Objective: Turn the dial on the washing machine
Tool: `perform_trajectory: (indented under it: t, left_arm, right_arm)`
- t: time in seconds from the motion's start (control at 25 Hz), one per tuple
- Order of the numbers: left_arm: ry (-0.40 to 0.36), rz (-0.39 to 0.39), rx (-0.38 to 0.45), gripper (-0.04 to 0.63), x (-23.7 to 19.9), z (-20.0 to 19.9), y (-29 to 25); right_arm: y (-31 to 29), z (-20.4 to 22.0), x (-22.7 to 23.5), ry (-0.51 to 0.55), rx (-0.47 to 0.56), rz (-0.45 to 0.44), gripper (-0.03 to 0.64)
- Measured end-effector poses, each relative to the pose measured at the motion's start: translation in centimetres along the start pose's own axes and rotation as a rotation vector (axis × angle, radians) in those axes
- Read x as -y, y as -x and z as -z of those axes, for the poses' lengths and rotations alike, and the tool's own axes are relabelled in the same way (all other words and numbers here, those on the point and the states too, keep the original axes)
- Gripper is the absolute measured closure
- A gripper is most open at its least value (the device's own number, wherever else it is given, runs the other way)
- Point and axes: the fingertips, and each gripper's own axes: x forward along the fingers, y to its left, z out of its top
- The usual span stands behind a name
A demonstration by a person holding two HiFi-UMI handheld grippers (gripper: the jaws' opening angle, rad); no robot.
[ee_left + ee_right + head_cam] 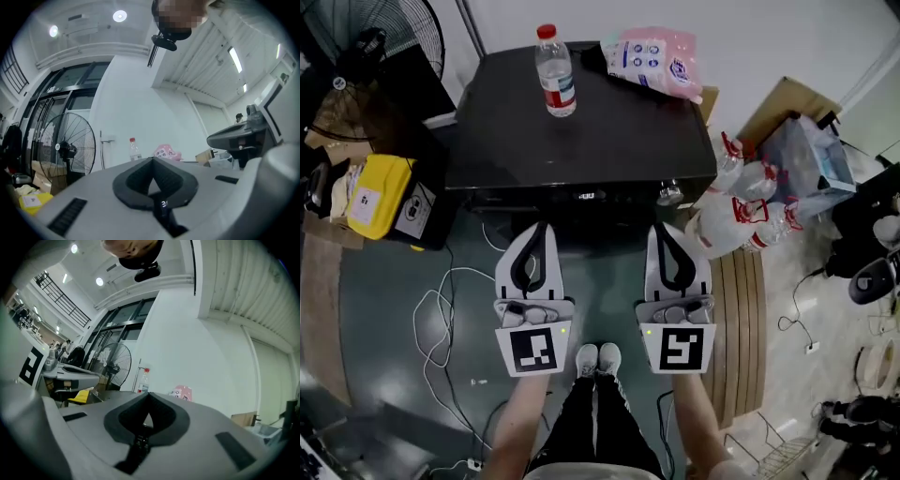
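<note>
The black washing machine (609, 122) stands ahead of me, seen from above. Its control strip (591, 196) runs along the front edge, with a small silvery knob (669, 193) at its right end. My left gripper (543, 226) and right gripper (662, 229) are side by side just in front of the machine, both pointing at it, both shut and holding nothing. The right gripper's tip is just below the knob, not touching it. In the left gripper view (152, 160) and the right gripper view (149, 394) the jaws meet at the tips.
A water bottle (555, 72) and a pink bag (656, 58) lie on the machine's lid. A fan (389, 33) and a yellow bag (382, 192) are at the left, packed bottles (741, 202) at the right. Cables (441, 309) trail over the floor.
</note>
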Motion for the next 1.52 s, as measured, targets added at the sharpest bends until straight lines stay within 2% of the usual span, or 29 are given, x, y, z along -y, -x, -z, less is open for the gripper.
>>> perform_trajectory:
  t: [0.24, 0.52, 0.88, 1.0, 1.04, 1.12, 1.16, 1.28, 1.52]
  left_arm:
    - [0.051, 0.009, -0.013, 0.597, 2.6, 8.4, -1.2]
    - [0.111, 0.017, -0.020, 0.597, 5.0, 13.2, -2.0]
    - [0.113, 0.042, -0.038, 0.597, 6.7, 13.6, -3.3]
    - [0.114, 0.042, -0.027, 0.597, 6.8, 13.2, -4.0]
    - [0.110, 0.045, -0.024, 0.597, 7.0, 13.0, -4.3]
    - [0.108, 0.049, -0.024, 0.597, 7.2, 12.9, -4.7]
    - [0.109, 0.050, -0.024, 0.597, 7.2, 12.8, -4.8]
    - [0.107, 0.054, -0.036, 0.597, 7.4, 13.0, -5.0]
    - [0.101, 0.055, -0.061, 0.597, 7.4, 13.8, -5.0]
  right_arm:
    - [-0.5, 9.0, -0.7, -0.021, -0.027, 0.019, 0.614]
    - [-0.5, 14.2, -1.0, -0.022, -0.039, 0.025, 0.614]
    - [-1.3, 15.6, -0.1, -0.016, -0.065, -0.007, 0.614]
    - [-2.5, 16.1, 0.8, -0.020, -0.112, -0.034, 0.604]
    - [-3.0, 16.2, 1.2, -0.029, -0.124, -0.034, 0.585]
    - [-3.8, 16.0, 2.3, -0.028, -0.128, -0.018, 0.467]
    - [-4.2, 15.8, 2.9, -0.016, -0.126, -0.007, 0.430]
    - [-4.7, 16.0, 4.6, 0.038, -0.144, 0.029, 0.430]
    - [-5.8, 18.2, 7.1, 0.238, -0.241, 0.061, 0.430]
